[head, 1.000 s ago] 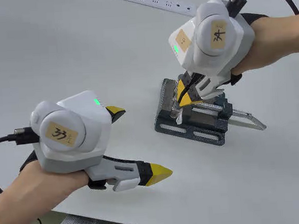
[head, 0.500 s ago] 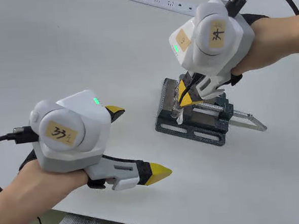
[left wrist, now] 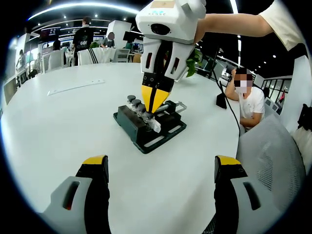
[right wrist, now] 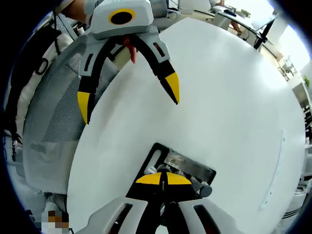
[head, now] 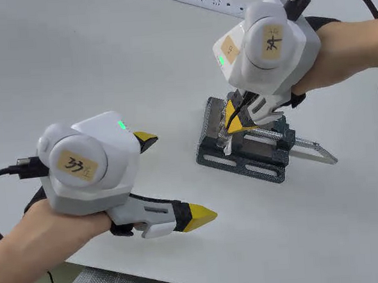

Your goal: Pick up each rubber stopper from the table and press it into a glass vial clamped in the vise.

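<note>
Apparently well into the run: in the left gripper view, a short row of glass vials [left wrist: 138, 105] stood clamped in the vise [left wrist: 157, 132], and at least two at the far end of the row carried dark rubber stoppers [left wrist: 130, 98], so those counted as done. Right gripper [head: 237, 123] was directly above the near end of the row, its yellow tips drawn together and pointing down onto the vials; tips touching or just short of a vial mouth, exact contact not resolvable. Could not tell whether a stopper sat pinched between or under the tips, as the jaws hid that spot in every view. Judgement: step in hand was the seating of one more stopper, pressing phase. Left gripper [head: 173, 178] hung over the white table [head: 107, 69], well apart from the vise, jaws wide apart and holding nothing. A pale or clear piece showed at the near end of the vise jaws below the right gripper; too small to identify as a vial. Remaining: confirm that the vial under the tips is plugged, then any unstoppered vial in the row; count of those left could not be read
</note>
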`<state>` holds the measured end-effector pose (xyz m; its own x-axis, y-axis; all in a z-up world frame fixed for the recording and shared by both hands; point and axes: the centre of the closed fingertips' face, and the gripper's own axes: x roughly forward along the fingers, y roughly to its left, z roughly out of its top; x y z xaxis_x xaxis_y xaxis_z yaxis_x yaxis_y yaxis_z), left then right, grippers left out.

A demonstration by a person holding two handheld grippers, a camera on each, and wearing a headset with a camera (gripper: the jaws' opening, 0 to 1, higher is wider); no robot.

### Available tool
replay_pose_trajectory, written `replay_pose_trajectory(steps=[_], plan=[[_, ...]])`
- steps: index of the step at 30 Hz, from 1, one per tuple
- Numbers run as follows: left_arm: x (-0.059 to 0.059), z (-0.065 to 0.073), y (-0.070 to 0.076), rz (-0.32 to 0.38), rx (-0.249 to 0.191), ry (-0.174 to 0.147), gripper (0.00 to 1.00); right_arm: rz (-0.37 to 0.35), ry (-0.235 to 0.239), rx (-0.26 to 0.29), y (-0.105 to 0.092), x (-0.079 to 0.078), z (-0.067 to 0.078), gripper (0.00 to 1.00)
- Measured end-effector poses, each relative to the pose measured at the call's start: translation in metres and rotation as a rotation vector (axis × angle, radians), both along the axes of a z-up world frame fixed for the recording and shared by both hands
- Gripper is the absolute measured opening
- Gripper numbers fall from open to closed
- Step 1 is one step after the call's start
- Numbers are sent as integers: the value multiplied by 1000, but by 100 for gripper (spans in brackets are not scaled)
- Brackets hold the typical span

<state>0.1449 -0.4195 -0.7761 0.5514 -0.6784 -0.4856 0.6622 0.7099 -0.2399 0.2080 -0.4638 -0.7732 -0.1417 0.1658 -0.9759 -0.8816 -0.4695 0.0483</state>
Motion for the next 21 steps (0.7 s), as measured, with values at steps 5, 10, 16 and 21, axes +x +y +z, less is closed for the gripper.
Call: replay_pose_trajectory(steps=[5,10,16,21], plan=[[1,1,-3,-1,-4,-2,88,13,-11,-20,2,-3,-1,0],[0,2,-5,-2,-6,0,88,3,-7,-20,2,-1,-1,0],[0,3,-5,0,-7,-2,88,-27,-4,-44,3,0,-1,0],[0,3,-5,0,-6,-2,88,-105,12,-80,2,0,-1,0]])
